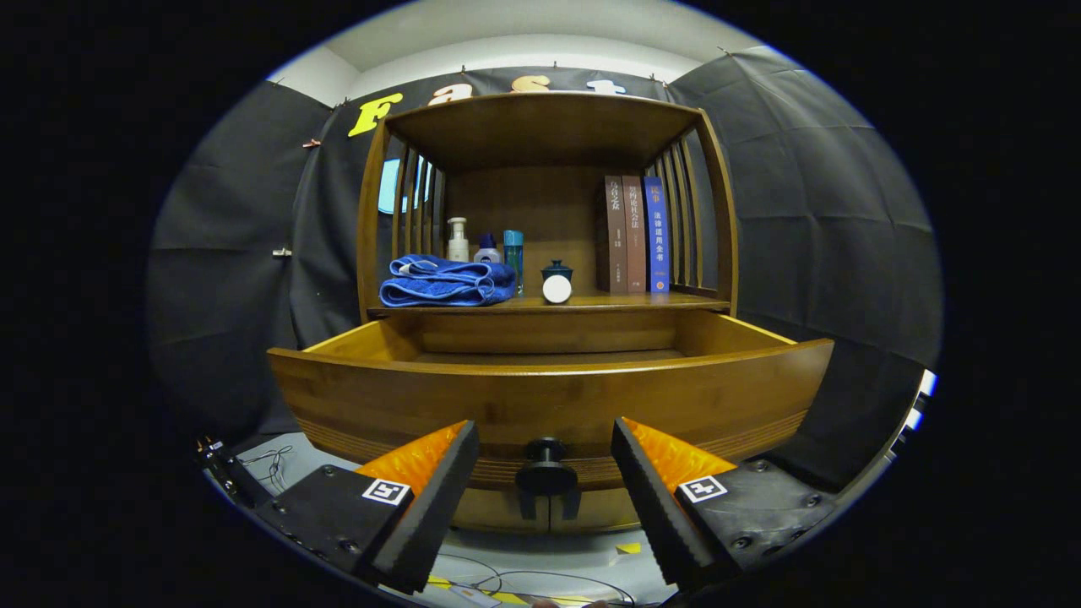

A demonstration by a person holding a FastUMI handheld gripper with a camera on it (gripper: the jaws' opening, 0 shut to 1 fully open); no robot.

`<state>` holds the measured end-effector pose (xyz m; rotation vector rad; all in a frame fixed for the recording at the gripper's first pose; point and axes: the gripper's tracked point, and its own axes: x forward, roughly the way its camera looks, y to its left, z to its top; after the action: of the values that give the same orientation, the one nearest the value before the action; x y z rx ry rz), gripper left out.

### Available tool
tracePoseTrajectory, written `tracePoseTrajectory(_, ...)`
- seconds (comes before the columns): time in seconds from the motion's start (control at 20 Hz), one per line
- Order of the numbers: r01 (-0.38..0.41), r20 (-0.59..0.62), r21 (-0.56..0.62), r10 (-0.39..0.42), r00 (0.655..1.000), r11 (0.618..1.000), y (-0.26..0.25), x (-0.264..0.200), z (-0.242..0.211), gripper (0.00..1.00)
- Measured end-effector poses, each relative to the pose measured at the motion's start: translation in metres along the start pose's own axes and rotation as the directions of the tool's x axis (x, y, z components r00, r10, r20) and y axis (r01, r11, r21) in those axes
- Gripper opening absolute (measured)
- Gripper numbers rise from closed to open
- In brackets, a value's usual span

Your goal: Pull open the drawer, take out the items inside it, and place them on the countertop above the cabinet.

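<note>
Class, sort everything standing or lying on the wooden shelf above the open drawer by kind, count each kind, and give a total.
Books: 3
Bottles: 3
Folded blue towel: 1
Small lidded jar: 1
Total: 8
The gripper is open, its fingers either side of the drawer knob.

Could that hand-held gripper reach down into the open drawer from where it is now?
Probably not directly: the hand-held gripper sits open, low at the knob, and the drawer front stands between it and the inside. It must rise first.

Brown wooden drawer [549, 393] with a black knob [546, 473]. Blue folded towel [448, 281] — white round lid [556, 289] beside it. Two brown books [625, 232], one blue book [656, 232] — black-and-white square tags near the spread-apart gripper [545, 473].
</note>
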<state>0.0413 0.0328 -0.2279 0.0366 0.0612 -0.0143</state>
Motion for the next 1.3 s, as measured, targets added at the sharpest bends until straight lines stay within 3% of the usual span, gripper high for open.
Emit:
tracePoseTrajectory(0.25,0.023,-0.033,0.021,-0.022,0.999,1.000,-0.005,0.014,-0.005,1.00)
tracePoseTrajectory(0.6,0.008,0.013,0.033,-0.008,1.000,0.999,-0.007,0.028,0.002,0.99)
tracePoseTrajectory(1.3,0.011,0.001,0.006,-0.012,1.000,1.000,-0.005,0.108,0.019,1.00)
